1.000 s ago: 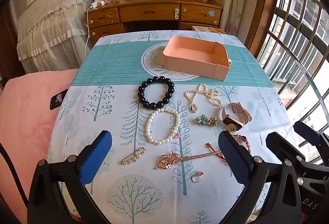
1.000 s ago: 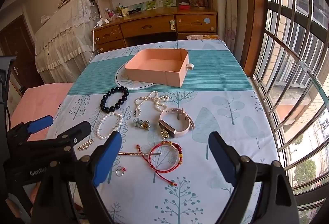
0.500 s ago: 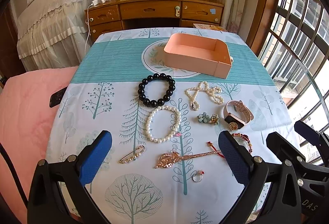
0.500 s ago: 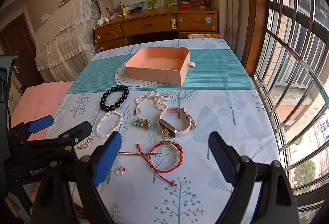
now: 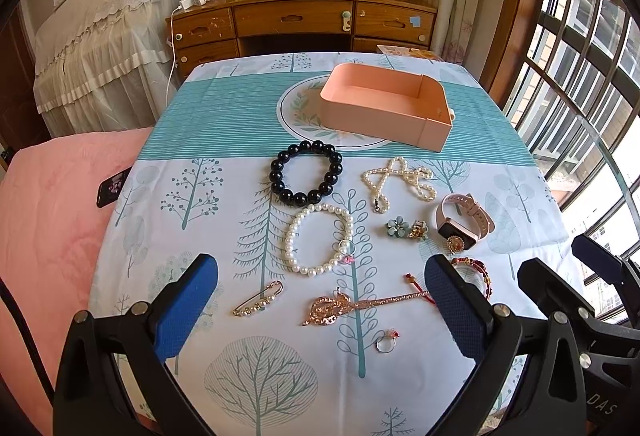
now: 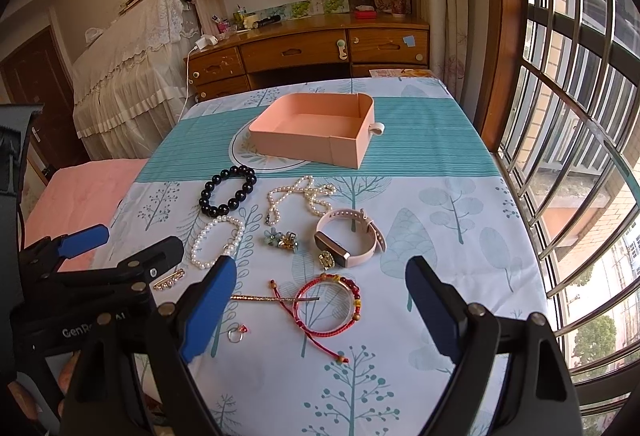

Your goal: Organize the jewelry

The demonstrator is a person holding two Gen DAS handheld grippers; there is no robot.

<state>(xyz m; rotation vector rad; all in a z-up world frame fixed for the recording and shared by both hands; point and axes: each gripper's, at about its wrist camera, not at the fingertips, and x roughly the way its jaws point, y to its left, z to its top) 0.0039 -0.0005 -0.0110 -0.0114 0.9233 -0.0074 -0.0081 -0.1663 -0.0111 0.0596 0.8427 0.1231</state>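
An empty pink box stands at the far middle of the table. Jewelry lies in front of it: a black bead bracelet, a white pearl bracelet, a pearl necklace, a pink watch, a gold hairpin, a pearl safety pin, a ring and a red cord bracelet. My left gripper is open above the hairpin. My right gripper is open above the red bracelet. Both hold nothing.
Flower earrings and a small gold charm lie by the watch. A pink bed with a phone on it flanks the table's left. A wooden desk stands behind; a barred window runs along the right.
Both views have shifted slightly, with the jewelry sitting a little lower in the left wrist view. Both grippers remain open and no item has moved.
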